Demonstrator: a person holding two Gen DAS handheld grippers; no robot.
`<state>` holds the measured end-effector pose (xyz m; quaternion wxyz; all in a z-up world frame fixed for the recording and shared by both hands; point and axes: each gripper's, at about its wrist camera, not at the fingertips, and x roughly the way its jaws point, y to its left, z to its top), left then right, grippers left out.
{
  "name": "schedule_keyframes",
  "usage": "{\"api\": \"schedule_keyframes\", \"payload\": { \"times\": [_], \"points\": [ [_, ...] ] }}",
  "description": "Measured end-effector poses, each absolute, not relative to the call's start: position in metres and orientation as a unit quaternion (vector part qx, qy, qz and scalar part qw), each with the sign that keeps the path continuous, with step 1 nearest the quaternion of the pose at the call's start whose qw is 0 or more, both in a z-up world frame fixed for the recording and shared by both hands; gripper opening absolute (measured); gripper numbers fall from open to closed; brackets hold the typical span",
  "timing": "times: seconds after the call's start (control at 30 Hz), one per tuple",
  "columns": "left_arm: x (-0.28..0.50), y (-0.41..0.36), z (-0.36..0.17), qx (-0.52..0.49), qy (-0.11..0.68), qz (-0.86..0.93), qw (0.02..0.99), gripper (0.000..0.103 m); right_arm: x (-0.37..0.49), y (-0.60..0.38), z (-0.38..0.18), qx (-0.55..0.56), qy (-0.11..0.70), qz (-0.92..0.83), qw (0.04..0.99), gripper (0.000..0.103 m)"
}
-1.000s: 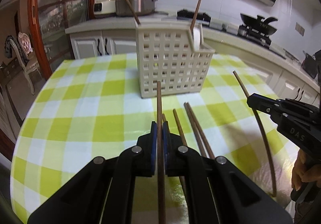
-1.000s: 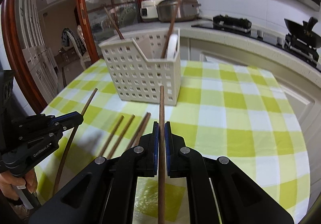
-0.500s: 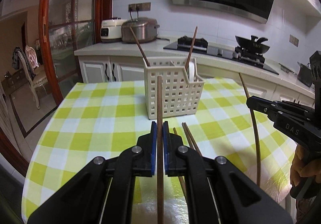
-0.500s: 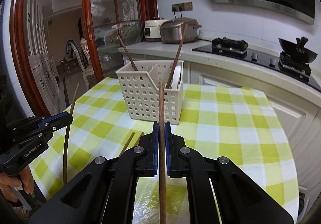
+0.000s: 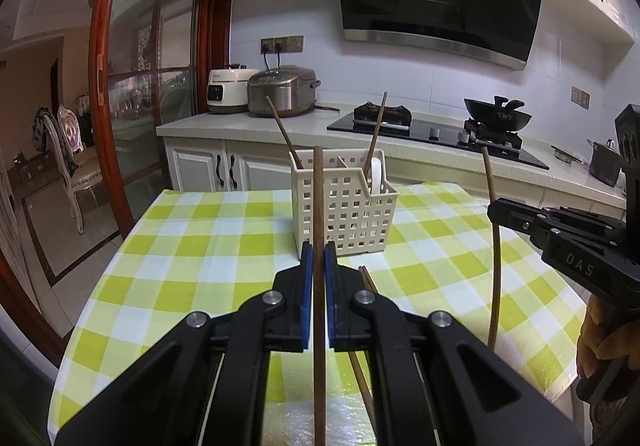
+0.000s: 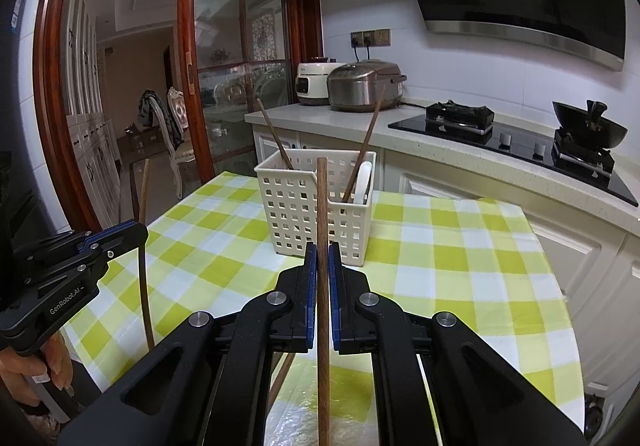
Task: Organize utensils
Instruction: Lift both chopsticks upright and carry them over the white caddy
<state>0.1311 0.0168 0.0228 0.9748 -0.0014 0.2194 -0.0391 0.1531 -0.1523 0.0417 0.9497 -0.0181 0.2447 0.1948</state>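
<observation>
Two chopsticks are now up off the counter (image 5: 208,230): your left tool (image 5: 315,262) and right tool (image 6: 323,264) are each clamped on one. The caddy (image 5: 340,206) sits farther off (view pulled back). Spare chopsticks (image 5: 366,278) still lie near; next, drop both in.

Left-held chopstick (image 5: 319,214): lower end cut off by the bottom edge of the left wrist view. Loose chopsticks (image 5: 366,280) on table mostly hidden behind gripper body; count indeterminate. Basket (image 5: 352,206): contents below rim hidden by its wall. White item (image 5: 376,176) inside it: kind indeterminate.
</observation>
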Motion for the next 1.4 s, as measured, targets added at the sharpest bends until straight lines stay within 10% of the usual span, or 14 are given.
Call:
{"api": "schedule_keyframes", "payload": {
  "times": [1.4],
  "points": [
    [0.151, 0.013, 0.065, 0.002, 0.181, -0.063, 0.981, 0.006, 0.167, -0.145, 0.082, -0.032, 0.198, 0.206, 0.958, 0.006]
  ]
}}
